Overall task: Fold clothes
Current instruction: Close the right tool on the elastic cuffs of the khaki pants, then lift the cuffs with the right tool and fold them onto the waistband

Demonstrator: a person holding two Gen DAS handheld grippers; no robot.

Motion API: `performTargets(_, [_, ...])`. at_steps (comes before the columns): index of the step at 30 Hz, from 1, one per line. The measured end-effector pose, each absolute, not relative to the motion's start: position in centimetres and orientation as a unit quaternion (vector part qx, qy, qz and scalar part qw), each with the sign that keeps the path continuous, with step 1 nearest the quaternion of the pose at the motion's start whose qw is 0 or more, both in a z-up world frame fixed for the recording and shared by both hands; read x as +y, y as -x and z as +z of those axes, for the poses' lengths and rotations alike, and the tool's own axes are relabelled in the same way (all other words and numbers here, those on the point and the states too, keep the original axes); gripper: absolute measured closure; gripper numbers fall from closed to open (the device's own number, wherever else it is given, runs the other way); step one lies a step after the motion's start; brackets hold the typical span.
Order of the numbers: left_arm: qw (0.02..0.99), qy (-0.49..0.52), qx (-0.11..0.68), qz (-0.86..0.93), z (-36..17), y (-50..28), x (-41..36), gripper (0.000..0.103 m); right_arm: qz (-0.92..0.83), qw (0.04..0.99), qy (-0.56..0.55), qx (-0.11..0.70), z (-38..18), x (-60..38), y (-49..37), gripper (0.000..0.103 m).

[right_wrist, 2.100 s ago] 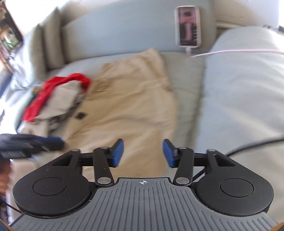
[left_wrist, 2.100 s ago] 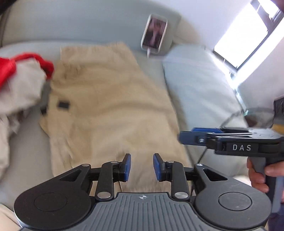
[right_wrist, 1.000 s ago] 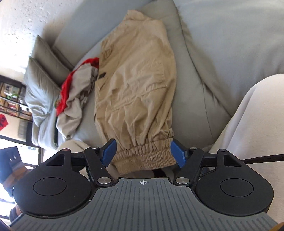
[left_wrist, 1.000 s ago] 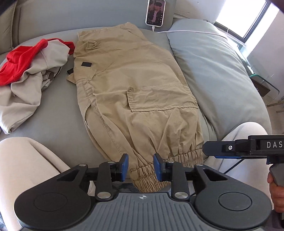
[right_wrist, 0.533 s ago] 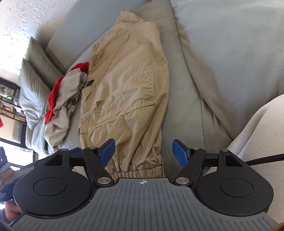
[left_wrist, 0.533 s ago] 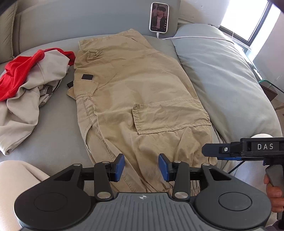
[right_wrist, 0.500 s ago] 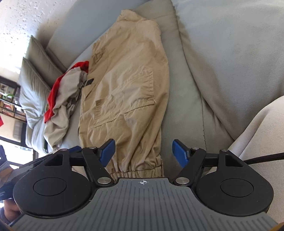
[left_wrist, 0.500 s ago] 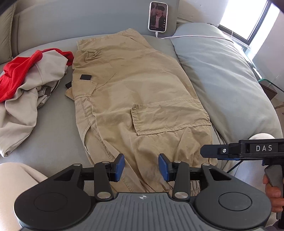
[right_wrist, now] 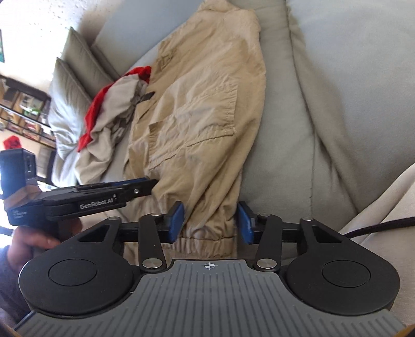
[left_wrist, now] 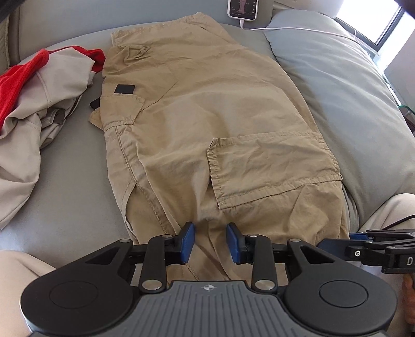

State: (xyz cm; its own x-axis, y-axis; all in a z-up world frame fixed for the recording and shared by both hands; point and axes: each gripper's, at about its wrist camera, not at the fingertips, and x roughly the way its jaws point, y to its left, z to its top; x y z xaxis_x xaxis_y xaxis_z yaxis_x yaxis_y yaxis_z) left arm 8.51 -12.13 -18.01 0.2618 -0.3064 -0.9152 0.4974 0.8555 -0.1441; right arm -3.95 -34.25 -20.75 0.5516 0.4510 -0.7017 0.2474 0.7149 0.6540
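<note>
Khaki cotton cargo trousers (left_wrist: pixel 207 124) lie flat on the grey sofa seat (left_wrist: pixel 64 197), waistband at 12 o'clock, elastic cuff at 6. Left gripper (left_wrist: pixel 210 242) — jaws closing, trouser cloth between them, pads not yet pressing. Right gripper (right_wrist: pixel 211 223) — jaws closing astride the cuff, pads still apart from it. Crumpled red-and-beige garment (left_wrist: pixel 33 98) at 9 o'clock.

The phone (left_wrist: pixel 242 9) is cut off by the left wrist view's top edge; the khaki trousers' (left_wrist: pixel 220 124) cuff hides behind the left gripper (left_wrist: pixel 210 242); shelf contents (right_wrist: pixel 23 109) blur.
</note>
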Motion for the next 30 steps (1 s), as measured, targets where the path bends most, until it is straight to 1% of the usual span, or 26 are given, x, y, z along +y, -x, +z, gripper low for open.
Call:
performTargets(6, [0.785,-0.074,0.558,-0.259,-18.2,-9.0,-11.8,0.070,0.079,0.815,-0.393,0.419,-21.6,-33.9,3.9,0.057])
performTargets(8, [0.786,-0.078,0.556,-0.259,-18.2,-8.9,-11.9,0.070,0.088,0.815,-0.396,0.413,-22.0,-33.7,3.6,0.056])
performTargets(10, [0.786,-0.077,0.556,-0.260,-18.2,-8.9,-11.8,0.070,0.099,0.804,-0.406,0.423,-22.1,-33.9,3.6,0.056])
performTargets(13, [0.784,-0.068,0.558,-0.264,-18.2,-9.1,-11.5,0.070,0.124,0.774,-0.419,0.458,-22.2,-33.8,3.8,0.057])
performTargets(17, [0.783,-0.055,0.560,-0.266,-18.4,-9.4,-11.2,0.070,0.139,0.763,-0.403,0.487,-22.7,-32.3,3.7,0.055])
performTargets(19, [0.784,-0.054,0.557,-0.268,-18.4,-9.3,-11.1,0.070,0.137,0.762,-0.409,0.483,-23.2,-31.7,3.6,0.053])
performTargets(21, [0.785,-0.055,0.554,-0.270,-18.4,-9.2,-11.1,0.070,0.142,0.747,-0.443,0.475,-24.3,-31.5,3.7,0.052])
performTargets(22, [0.786,-0.056,0.553,-0.271,-18.4,-9.1,-11.0,0.070,0.142,0.739,-0.458,0.473,-24.8,-31.3,3.7,0.053])
performTargets(24, [0.784,-0.063,0.553,-0.275,-18.2,-8.9,-11.0,0.071,0.132,0.729,-0.472,0.478,-25.3,-31.0,3.9,0.073])
performTargets(26, [0.778,-0.076,0.556,-0.281,-17.8,-8.7,-11.2,0.075,0.128,0.734,-0.470,0.473,-24.3,-30.7,4.2,0.082])
performTargets(28, [0.769,-0.096,0.561,-0.292,-17.2,-8.3,-11.5,0.077,0.128,0.740,-0.469,0.465,-23.0,-30.4,4.6,0.084])
performTargets(30, [0.757,-0.105,0.568,-0.304,-16.4,-7.7,-11.6,0.077,0.137,0.734,-0.487,0.454,-21.5,-30.2,4.9,0.085])
